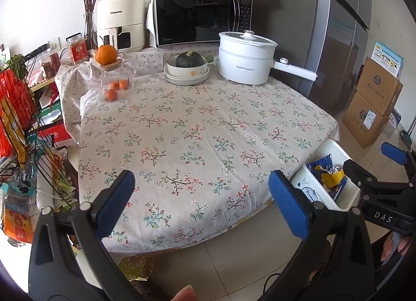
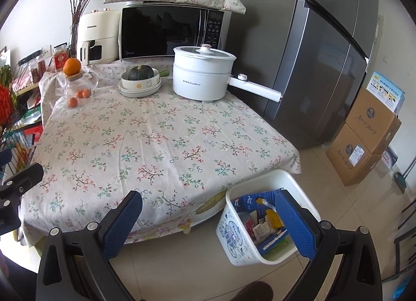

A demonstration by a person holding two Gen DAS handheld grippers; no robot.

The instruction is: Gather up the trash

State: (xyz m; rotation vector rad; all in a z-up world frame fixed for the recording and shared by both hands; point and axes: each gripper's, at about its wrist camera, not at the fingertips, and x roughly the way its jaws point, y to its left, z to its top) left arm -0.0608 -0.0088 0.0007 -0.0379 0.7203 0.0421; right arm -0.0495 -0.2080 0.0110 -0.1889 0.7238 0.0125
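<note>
A table (image 2: 166, 139) draped in a floral cloth is backed by a microwave (image 2: 171, 32) and flanked by a grey fridge (image 2: 325, 61). An electric pot (image 2: 202, 77), a squash (image 2: 140, 72) in stacked dishes and a glass jar (image 2: 78, 87) of oranges are set along its far side. The trash (image 2: 267, 220) is gathered in a white bin (image 2: 231, 230) on the floor just beside the table's corner. The left gripper (image 1: 202, 202) and right gripper (image 2: 215, 225) are both held spread, with nothing between the fingers.

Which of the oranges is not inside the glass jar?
The large orange on the jar's wooden lid; the three small ones lie inside the glass jar.
</note>
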